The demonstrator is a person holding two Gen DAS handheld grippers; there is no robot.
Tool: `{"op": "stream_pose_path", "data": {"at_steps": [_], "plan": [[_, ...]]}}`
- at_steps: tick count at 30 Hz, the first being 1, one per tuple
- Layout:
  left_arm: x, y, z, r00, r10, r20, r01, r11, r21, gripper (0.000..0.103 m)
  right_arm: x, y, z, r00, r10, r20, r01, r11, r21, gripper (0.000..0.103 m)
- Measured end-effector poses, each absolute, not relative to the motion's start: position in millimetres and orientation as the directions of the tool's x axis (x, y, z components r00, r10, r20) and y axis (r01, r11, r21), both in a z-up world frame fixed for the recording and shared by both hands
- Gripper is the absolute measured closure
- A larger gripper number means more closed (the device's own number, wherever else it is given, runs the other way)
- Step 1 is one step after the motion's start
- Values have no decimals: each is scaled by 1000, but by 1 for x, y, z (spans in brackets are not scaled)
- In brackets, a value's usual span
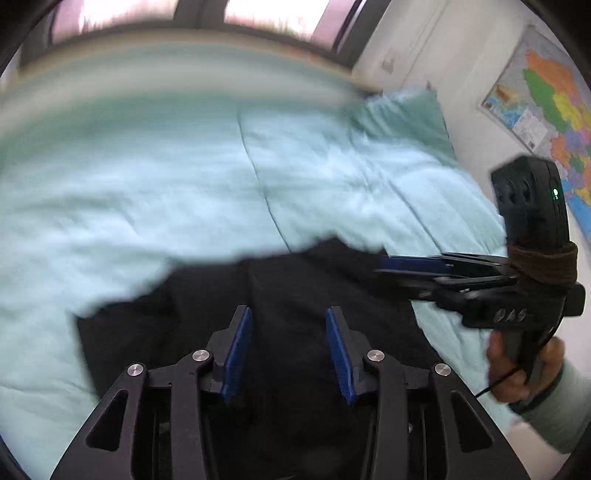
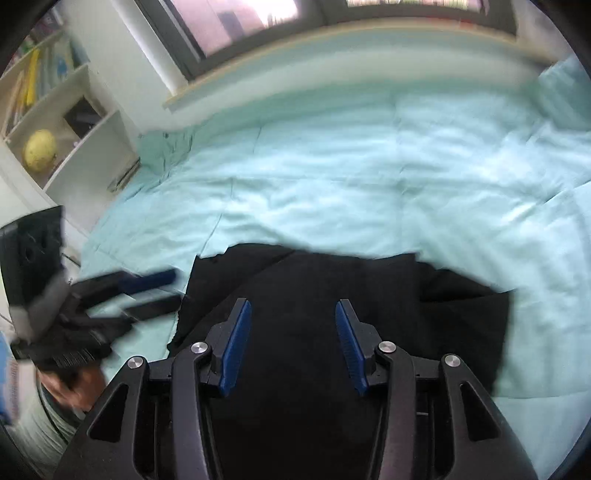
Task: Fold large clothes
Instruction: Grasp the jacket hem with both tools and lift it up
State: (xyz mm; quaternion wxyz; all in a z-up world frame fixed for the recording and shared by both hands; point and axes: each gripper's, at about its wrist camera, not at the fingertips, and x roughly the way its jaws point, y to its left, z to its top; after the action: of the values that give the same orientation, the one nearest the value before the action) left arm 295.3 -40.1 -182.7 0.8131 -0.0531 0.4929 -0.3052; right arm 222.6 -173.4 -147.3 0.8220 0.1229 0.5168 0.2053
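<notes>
A black garment lies on a light turquoise bed, near its front edge. In the right wrist view the garment spreads wide with a folded flap at its left. My left gripper is open and empty above the garment's middle. My right gripper is open and empty above the garment. In the left wrist view the right gripper reaches in from the right, over the garment's right edge. In the right wrist view the left gripper reaches in from the left beside the garment's left edge. Both views are motion-blurred.
A turquoise pillow lies at the bed's far right. A wall map hangs on the right. A white shelf unit with a yellow ball stands left of the bed. Windows run behind the bed.
</notes>
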Motion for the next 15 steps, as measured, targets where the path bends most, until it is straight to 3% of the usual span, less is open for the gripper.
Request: {"op": "stream_pose_path", "data": {"at_steps": [3, 5, 8, 11, 15], "plan": [[279, -44, -234, 185, -525, -831, 438, 801, -408, 60, 201, -156, -206, 222, 447, -866, -226, 888, 400, 53], [257, -38, -267, 126, -479, -869, 415, 821, -393, 60, 181, -151, -245, 140, 347, -927, -246, 919, 307, 53], [237, -17, -311, 77, -504, -860, 299, 835, -462, 60, 169, -143, -271, 138, 330, -934, -220, 930, 296, 51], [239, -14, -307, 89, -519, -850, 250, 838, -486, 60, 174, -140, -268, 145, 303, -942, -206, 940, 271, 51], [234, -25, -260, 115, -538, -835, 341, 811, -476, 61, 167, -145, -230, 192, 311, -931, -249, 933, 261, 50]]}}
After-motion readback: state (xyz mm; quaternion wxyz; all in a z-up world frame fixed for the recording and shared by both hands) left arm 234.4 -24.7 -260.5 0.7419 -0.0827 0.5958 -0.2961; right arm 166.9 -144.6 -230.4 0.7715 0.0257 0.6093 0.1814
